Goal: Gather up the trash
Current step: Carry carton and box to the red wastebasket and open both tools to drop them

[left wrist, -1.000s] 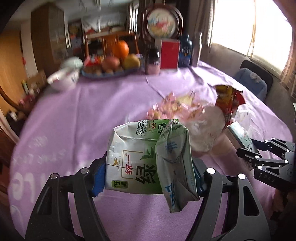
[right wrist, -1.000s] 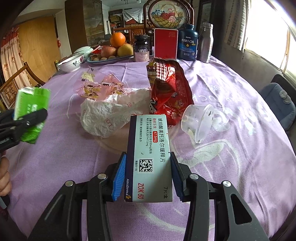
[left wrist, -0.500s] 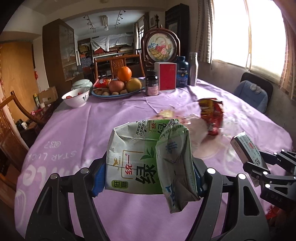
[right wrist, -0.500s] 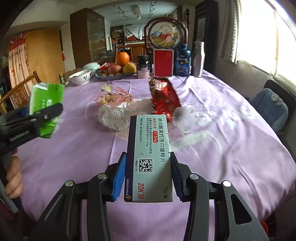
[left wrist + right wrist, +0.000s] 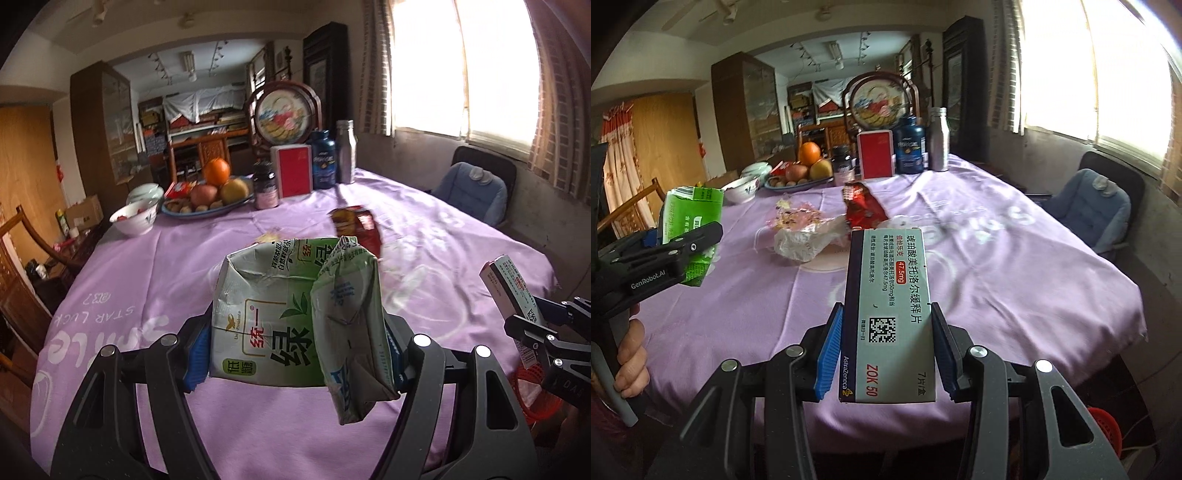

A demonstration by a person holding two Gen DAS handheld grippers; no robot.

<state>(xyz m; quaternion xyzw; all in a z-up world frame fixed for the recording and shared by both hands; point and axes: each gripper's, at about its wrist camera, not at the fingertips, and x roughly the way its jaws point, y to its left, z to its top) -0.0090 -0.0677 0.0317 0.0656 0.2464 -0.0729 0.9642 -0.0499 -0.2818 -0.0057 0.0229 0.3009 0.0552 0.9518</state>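
Observation:
My left gripper (image 5: 295, 354) is shut on a crushed green drink carton (image 5: 280, 314), held above the near edge of the purple table; the carton also shows at the left of the right wrist view (image 5: 692, 218). My right gripper (image 5: 884, 350) is shut on a white and blue medicine box (image 5: 890, 314), also off the table's near edge; the box shows at the right of the left wrist view (image 5: 511, 286). On the table lie a red snack bag (image 5: 862, 206), a white plastic bag (image 5: 803, 242) and pink wrappers (image 5: 792, 218).
At the table's far end stand a fruit plate (image 5: 207, 206), a white bowl (image 5: 133, 219), a red box (image 5: 293, 171), jars and a metal bottle (image 5: 346, 151). A blue-cushioned chair (image 5: 1104, 206) stands right. A red basket (image 5: 1102, 424) sits on the floor below right.
Both grippers have pulled back and up from the table with their items still held. The trash on the table now looks farther away.

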